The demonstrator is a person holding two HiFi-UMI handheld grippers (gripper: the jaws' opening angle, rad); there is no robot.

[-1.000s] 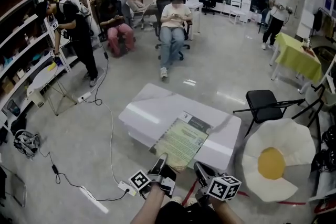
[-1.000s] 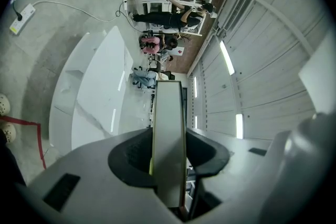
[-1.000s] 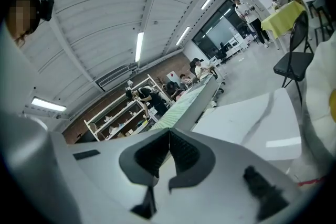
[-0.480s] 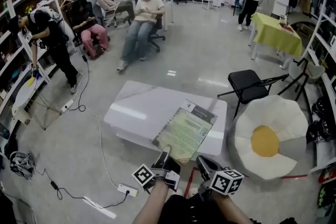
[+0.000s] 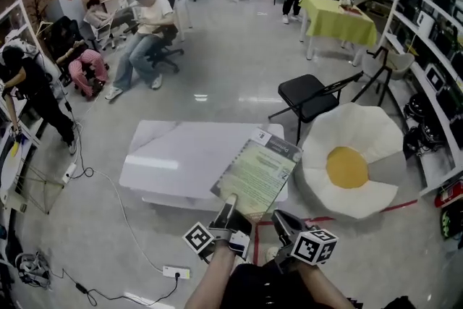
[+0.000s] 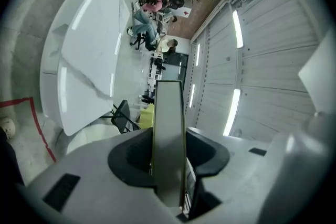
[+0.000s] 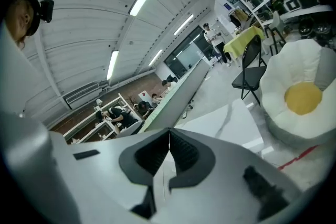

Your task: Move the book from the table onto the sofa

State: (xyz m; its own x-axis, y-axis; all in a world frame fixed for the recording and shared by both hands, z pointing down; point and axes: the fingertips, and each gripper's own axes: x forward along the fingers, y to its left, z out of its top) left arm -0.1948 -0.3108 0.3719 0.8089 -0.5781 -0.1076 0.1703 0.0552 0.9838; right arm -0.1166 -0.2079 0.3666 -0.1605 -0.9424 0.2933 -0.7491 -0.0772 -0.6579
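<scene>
Holding the book (image 5: pixel 257 171) by its lower edge, your left gripper (image 5: pixel 230 206) sits at the bottom centre of the head view, with its jaws clamped on the book's thickness. In the left gripper view the book stands edge-on between the dark pads (image 6: pixel 131 157) and fills the gap between them.

The book is off the white table (image 5: pixel 170 159). It rises tilted from your gripper, its pale green cover facing up and its far corner leaning toward the upper right. In the head view it overlaps the table's near right corner, and its right edge comes near the egg-shaped sofa (image 5: pixel 349 170). That sofa is a white cushion with a yellow centre, lying on the floor at the right of the frame, just beside the table.

Your right gripper (image 5: pixel 279 219) is at the bottom of the frame, just right of the left one and below the book's lower right corner. Its own view shows the two jaws brought together, the ribbed pads (image 7: pixel 184 152) meeting with nothing visible between them. The book's edge runs past them on the left side of that view.

Behind the sofa, a black folding chair (image 5: pixel 309 94) stands in the right centre. A table with a yellow-green cloth (image 5: pixel 336 14) is at the upper right. Seated people (image 5: pixel 145 32) fill the upper left. A strip of red tape (image 5: pixel 405 208) crosses the floor at the sofa's near side.
</scene>
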